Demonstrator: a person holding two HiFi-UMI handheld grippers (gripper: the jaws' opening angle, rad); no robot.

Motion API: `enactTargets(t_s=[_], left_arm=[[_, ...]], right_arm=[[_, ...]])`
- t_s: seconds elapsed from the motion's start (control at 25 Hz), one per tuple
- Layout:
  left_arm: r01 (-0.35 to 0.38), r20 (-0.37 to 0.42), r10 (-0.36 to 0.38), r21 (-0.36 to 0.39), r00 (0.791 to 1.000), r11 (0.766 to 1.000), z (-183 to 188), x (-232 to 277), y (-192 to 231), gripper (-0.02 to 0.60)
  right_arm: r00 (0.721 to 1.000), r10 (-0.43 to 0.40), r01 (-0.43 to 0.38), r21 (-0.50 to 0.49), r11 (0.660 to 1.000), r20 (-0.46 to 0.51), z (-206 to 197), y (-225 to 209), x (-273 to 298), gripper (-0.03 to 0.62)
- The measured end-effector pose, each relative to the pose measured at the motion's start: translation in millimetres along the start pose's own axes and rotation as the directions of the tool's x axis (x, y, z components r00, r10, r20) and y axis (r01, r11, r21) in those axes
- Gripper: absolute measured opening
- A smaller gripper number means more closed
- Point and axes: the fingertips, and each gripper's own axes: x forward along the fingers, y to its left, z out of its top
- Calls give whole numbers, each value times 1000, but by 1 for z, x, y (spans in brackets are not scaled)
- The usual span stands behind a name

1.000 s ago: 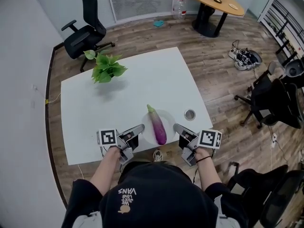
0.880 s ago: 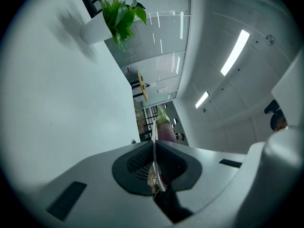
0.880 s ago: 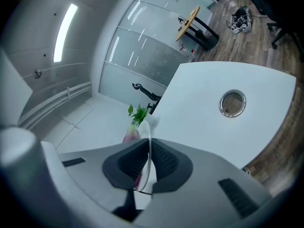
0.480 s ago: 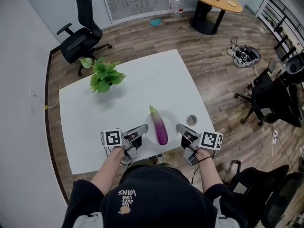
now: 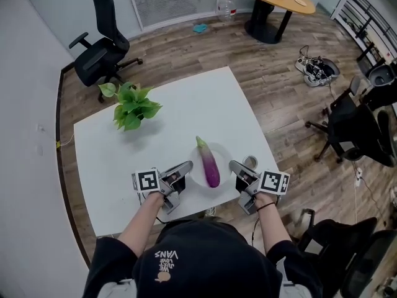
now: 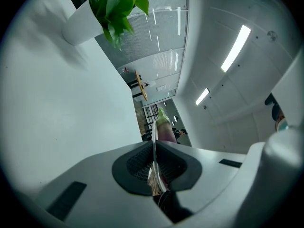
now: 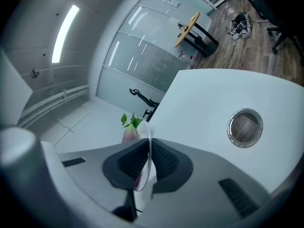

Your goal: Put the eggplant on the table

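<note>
Eggplant [image 5: 209, 163]: long, smooth, glossy purple w/ a pale green stalk end. It lies lengthwise on a thin round plate [image 5: 222, 156], stalk pointing away from the person. The plate looks clear or whitish, and both gripper views show it edge-on as a thin curved rim. It's over the near part of the table [image 5: 124, 160], close to the front edge. Can't tell whether it rests on the top or hangs just above.

Left hand-held gripper [image 5: 188, 166]: jaws clamped on the plate's left rim, ribbed black pads [image 6: 135, 165] pressing it from both sides. Right hand-held gripper [image 5: 232, 165]: same on the right rim, pinching the thin edge. The two face each other across the plate w/ the eggplant between them. Both have grey plastic bodies, and each carries a cube w/ black-and-white square markers.

Table: flat, matte white, roughly square. A round metal-ringed grommet [image 5: 250, 161] is set into the top just right of the plate, beside the right hand-held gripper. A leafy green plant [image 5: 130, 107] stands toward the far left corner, well apart from the plate; the left gripper view shows its white pot.

Floor [image 5: 186, 48]: wood planks. A black office chair [image 5: 99, 51] w/ a high back stands beyond the table at upper left.
</note>
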Motion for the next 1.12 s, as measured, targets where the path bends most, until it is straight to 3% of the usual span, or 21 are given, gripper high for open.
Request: enactTargets(t_s=[0.48, 0.88, 1.12], left_arm=[[-10, -15, 10, 4, 1000, 1000, 12, 13, 19, 25], [-76, -58, 76, 12, 995, 997, 12, 22, 53, 25], [-96, -73, 94, -20, 993, 995, 11, 29, 70, 25]], right_arm=[[1000, -22, 22, 20, 1000, -2, 6, -23, 15, 33], [997, -74, 75, 44, 996, -16, -3, -56, 31, 34], [993, -108, 110, 38, 993, -35, -3, -73, 37, 34]])
